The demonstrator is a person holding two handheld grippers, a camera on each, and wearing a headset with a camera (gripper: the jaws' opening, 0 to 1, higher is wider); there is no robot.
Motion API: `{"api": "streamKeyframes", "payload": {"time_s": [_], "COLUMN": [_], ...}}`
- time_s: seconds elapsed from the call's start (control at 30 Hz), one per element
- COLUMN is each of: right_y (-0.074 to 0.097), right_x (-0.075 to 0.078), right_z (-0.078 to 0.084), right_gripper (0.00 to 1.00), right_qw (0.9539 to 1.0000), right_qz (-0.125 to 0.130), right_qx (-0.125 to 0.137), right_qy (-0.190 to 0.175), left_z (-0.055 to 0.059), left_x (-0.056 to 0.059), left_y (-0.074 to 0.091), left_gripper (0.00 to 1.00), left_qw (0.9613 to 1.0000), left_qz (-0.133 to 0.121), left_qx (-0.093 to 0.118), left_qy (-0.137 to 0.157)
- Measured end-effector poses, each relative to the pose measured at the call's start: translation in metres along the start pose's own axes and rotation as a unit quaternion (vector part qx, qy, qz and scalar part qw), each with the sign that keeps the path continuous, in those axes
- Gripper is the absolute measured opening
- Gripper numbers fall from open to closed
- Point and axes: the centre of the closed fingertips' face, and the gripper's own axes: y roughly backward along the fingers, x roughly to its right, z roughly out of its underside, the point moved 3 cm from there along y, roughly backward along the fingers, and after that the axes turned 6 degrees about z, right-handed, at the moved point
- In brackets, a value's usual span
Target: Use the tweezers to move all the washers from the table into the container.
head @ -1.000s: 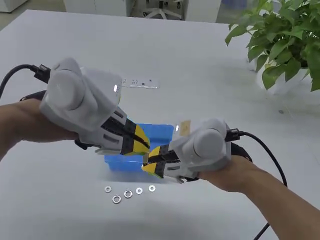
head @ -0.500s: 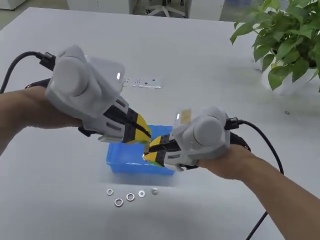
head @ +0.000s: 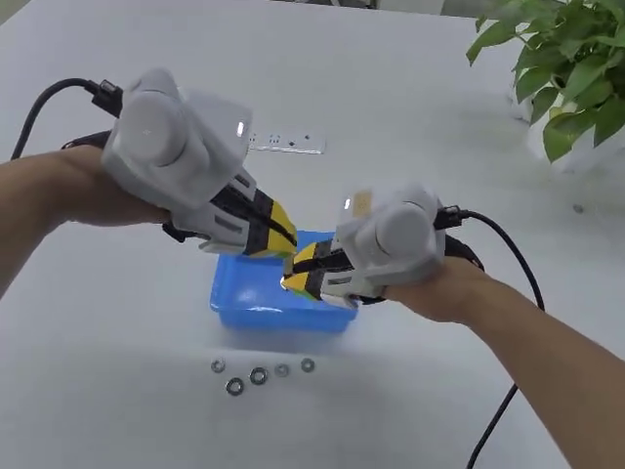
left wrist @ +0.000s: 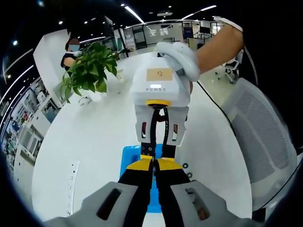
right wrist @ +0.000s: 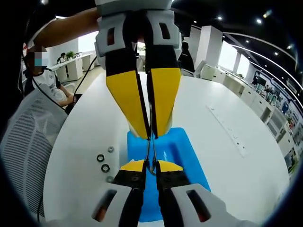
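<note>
Five washers (head: 259,375) lay in a loose row on the tabletop (head: 117,391), just in front of the blue container (head: 273,319). Above the container, the right gripper (head: 289,283) and left gripper (head: 291,250) met tip to tip, each with its jaws closed on the thin tweezers (right wrist: 150,151). Beyond the container lay a white power strip (head: 286,144).

We hold the left gripper (head: 281,246) in our left hand (head: 93,191), with the forearm coming in from the left and the gripper's nose slanting down to the right. The right gripper (head: 298,278), in our right hand (head: 444,293), points leftward, and the two sets of tips nearly meet. The left jaws pinch the tweezers (right wrist: 149,146). The right jaws sit close about their thin end, contact unclear.
</note>
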Motion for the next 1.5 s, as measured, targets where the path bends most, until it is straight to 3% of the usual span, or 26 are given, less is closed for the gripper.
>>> {"api": "streamKeyframes", "payload": {"time_s": [0.7,1.1,1.5], "right_y": [-0.024,-0.029,-0.028], "right_x": [0.005,0.004,0.004], "right_z": [0.023,0.032,0.032], "right_gripper": [0.1,0.1,0.11], "right_qw": [0.9995,0.999,0.999], "right_qz": [-0.015,-0.022,-0.02], "right_qx": [-0.027,-0.038,-0.039], "right_qy": [0.001,0.0,0.005], "left_z": [0.027,0.033,0.032], "left_x": [-0.01,-0.009,-0.009], "left_y": [-0.02,-0.027,-0.027], "left_gripper": [0.06,0.06,0.06], "left_qw": [0.9998,0.9996,0.9996], "left_qz": [0.001,0.004,0.006], "left_qx": [-0.004,-0.012,-0.007], "left_qy": [0.02,0.024,0.026]}}
